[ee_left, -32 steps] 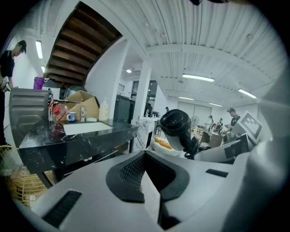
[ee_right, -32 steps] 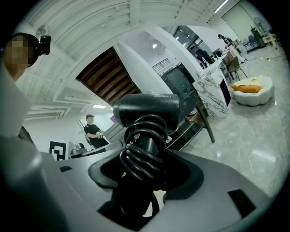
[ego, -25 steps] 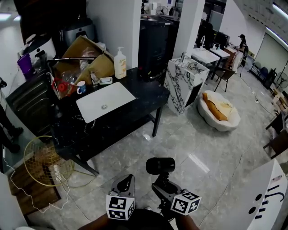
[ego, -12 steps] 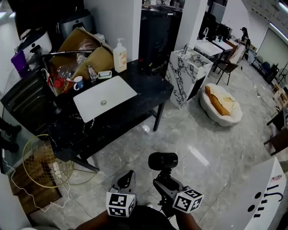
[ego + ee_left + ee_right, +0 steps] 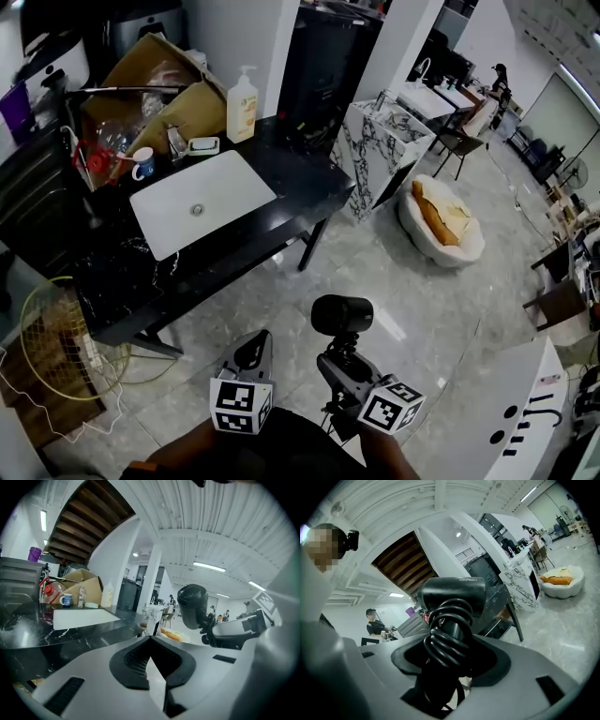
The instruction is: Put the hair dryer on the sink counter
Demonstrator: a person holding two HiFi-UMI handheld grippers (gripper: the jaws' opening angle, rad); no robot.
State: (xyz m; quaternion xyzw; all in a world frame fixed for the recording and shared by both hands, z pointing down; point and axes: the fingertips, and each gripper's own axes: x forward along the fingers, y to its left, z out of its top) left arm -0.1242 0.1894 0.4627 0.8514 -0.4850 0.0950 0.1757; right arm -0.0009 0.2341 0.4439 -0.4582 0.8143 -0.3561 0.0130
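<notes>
A black counter (image 5: 281, 192) stands on a pale tiled floor (image 5: 394, 281). A white sink (image 5: 202, 202) is set into its top. Behind the sink, along the back edge, stand a soap bottle (image 5: 242, 97), a small dish (image 5: 202, 145), a mug (image 5: 142, 164) and an open cardboard box (image 5: 159, 89). On the floor, a wire basket (image 5: 47, 342) sits beside the counter's left end, a marble-patterned cabinet (image 5: 380, 155) stands near its right end, and a round cushion (image 5: 439, 220) lies beyond that.

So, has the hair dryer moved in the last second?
Yes, slightly: the hair dryer is nearer the sink counter; its gap to the front leg has shrunk.
</notes>
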